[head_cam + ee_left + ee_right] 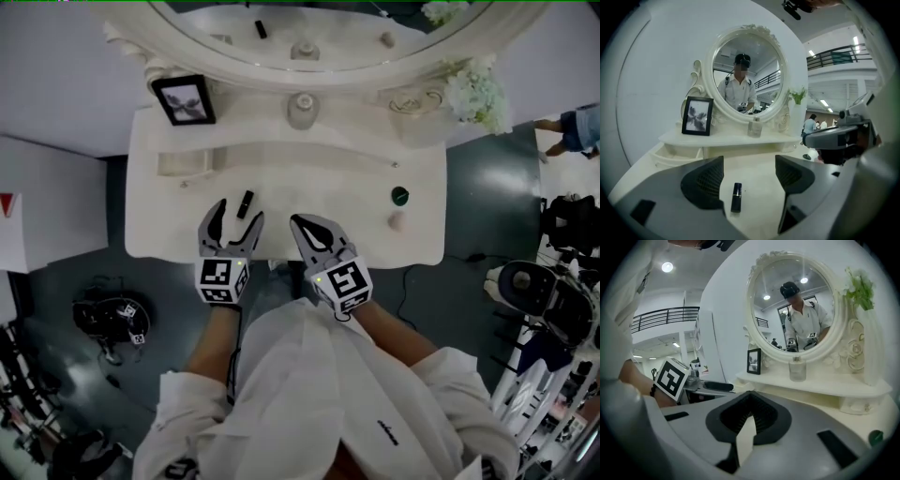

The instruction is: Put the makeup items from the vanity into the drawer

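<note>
A black lipstick (246,201) lies on the white vanity top (328,187). My left gripper (238,212) hovers just in front of it, open, and the lipstick (736,197) lies between the jaws near the left one, not gripped. My right gripper (302,225) is beside it over the vanity's front edge, shut with nothing in it (750,409). A small green round item (400,195) and a pinkish item (397,221) sit at the right of the top. A small drawer (183,165) stands open at the left under the shelf.
An oval mirror (319,37) rises behind the shelf. On the shelf stand a photo frame (184,99), a glass bottle (301,111) and white flowers (478,92). Dark floor with cables and equipment surrounds the vanity.
</note>
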Motion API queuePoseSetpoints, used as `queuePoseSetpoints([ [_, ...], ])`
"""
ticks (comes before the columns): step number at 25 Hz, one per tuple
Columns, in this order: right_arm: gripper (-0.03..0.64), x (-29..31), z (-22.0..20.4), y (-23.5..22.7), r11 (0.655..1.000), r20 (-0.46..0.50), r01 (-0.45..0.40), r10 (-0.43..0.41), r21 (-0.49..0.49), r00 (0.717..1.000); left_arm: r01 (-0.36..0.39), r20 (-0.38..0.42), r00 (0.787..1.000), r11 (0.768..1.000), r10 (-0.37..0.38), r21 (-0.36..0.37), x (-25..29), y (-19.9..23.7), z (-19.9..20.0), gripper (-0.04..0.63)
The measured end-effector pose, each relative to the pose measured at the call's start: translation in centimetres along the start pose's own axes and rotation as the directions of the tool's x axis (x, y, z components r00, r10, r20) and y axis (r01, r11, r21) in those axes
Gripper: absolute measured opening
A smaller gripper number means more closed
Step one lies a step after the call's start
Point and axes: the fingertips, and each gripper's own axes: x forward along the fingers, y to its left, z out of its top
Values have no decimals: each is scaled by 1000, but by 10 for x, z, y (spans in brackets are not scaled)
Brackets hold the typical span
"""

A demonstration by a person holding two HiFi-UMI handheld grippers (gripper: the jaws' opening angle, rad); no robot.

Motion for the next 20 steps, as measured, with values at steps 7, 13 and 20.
queuePoseSetpoints([
  [7,17,38,-34,5,998,-82,-59,60,20,995,-59,-95,994,998,61,19,24,16,-38,353],
  [13,17,60,-53,2,997,-127,-67,73,47,989,-76,-188,979,996,82,41,36,24,-64,353],
  [20,17,78,-72,-4,996,-150,-56,66,66,986,-89,-268,958,995,98,47,47,36,-87,330],
])
